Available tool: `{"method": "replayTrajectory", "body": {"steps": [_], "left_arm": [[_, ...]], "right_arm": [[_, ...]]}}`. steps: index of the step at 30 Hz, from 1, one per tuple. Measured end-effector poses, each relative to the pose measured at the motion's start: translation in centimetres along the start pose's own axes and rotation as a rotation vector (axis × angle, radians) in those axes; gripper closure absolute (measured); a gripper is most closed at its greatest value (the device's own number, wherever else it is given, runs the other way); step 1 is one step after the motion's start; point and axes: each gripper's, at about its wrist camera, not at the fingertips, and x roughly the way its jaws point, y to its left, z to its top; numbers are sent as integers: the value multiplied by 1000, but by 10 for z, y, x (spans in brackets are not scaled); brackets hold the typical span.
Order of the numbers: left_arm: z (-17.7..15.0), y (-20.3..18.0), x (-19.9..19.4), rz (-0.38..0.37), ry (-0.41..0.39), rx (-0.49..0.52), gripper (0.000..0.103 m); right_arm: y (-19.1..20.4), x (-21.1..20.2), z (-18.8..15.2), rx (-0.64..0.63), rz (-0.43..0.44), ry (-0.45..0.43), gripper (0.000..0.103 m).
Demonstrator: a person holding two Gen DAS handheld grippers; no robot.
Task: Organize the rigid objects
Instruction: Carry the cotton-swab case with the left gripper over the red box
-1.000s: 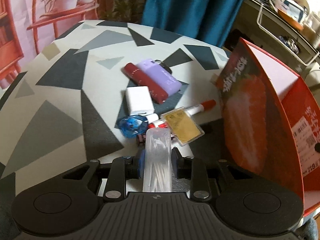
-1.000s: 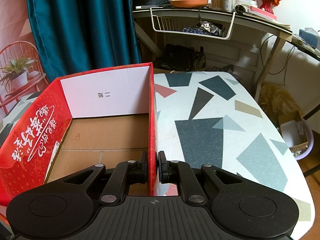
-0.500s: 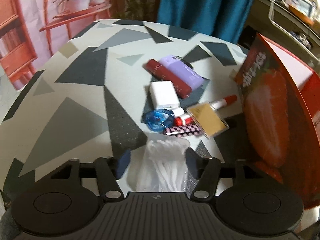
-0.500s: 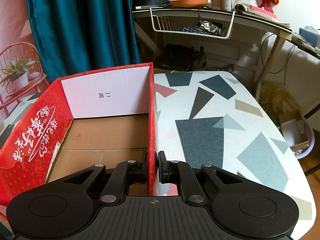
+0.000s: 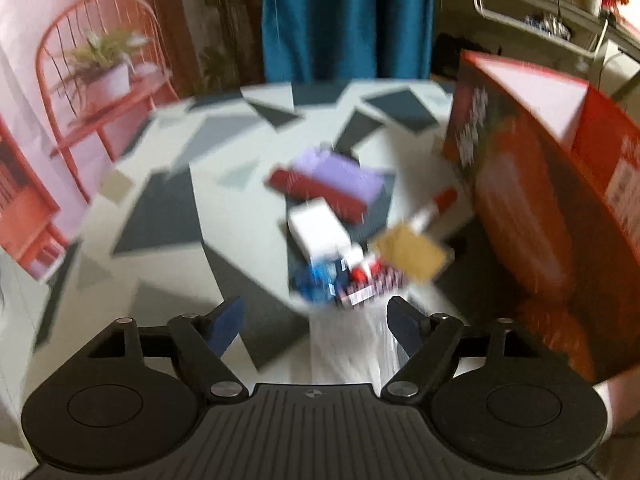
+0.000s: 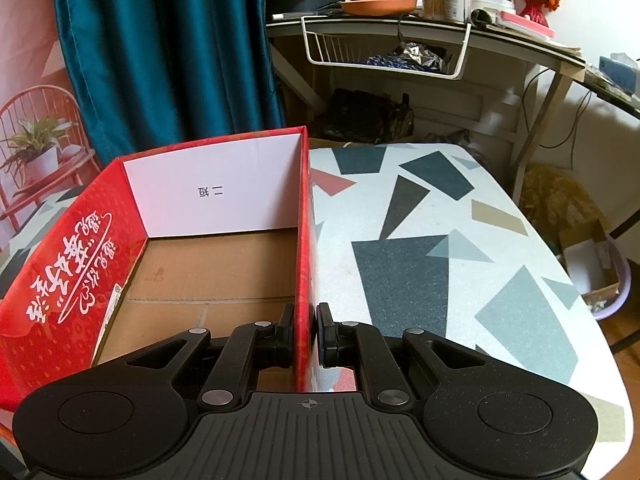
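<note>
The left wrist view is blurred. My left gripper (image 5: 315, 312) has its jaws spread and still opening, and a clear pack of cotton swabs (image 5: 352, 344) lies on the table between them, untouched by the pads. Just beyond it is a cluster: a blue gem-like piece (image 5: 316, 280), a white box (image 5: 318, 230), a gold card (image 5: 412, 252), a red-capped marker (image 5: 434, 206), a dark red case (image 5: 312, 192) and a purple case (image 5: 340, 174). My right gripper (image 6: 306, 320) is shut on the right wall of the red cardboard box (image 6: 304, 240), whose brown floor shows.
The red box (image 5: 540, 220) rises right of the cluster in the left wrist view. The patterned table (image 6: 420, 272) stretches to the box's right. A teal curtain (image 6: 168, 60), a red chair with a plant (image 6: 36, 148) and a cluttered desk (image 6: 440, 28) stand behind.
My left gripper let go of the swab pack and its jaws spread wide; the pack now lies on the table. The left view rolled and shifted. The right gripper and box kept still.
</note>
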Motion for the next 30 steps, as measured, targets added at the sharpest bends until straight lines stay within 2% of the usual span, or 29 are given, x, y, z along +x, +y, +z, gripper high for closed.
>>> {"method": "replayTrajectory", "body": {"steps": [4, 8, 12, 13, 17, 30], "left_arm": [[-12, 1, 9, -51, 48, -30, 21], [-13, -7, 12, -42, 43, 7, 23], [-14, -10, 18, -35, 59, 9, 44], [-14, -9, 18, -46, 53, -4, 46], [-12, -10, 18, -3, 38, -13, 48], [5, -12, -7, -55, -63, -58, 48]], "right_arm": [[2, 1, 1, 3, 5, 12, 93], [0, 1, 1, -3, 2, 13, 94], [1, 1, 1, -14, 0, 16, 94], [1, 1, 1, -17, 0, 17, 94], [-1, -1, 2, -25, 2, 22, 94], [-1, -3, 2, -43, 4, 26, 94]]}}
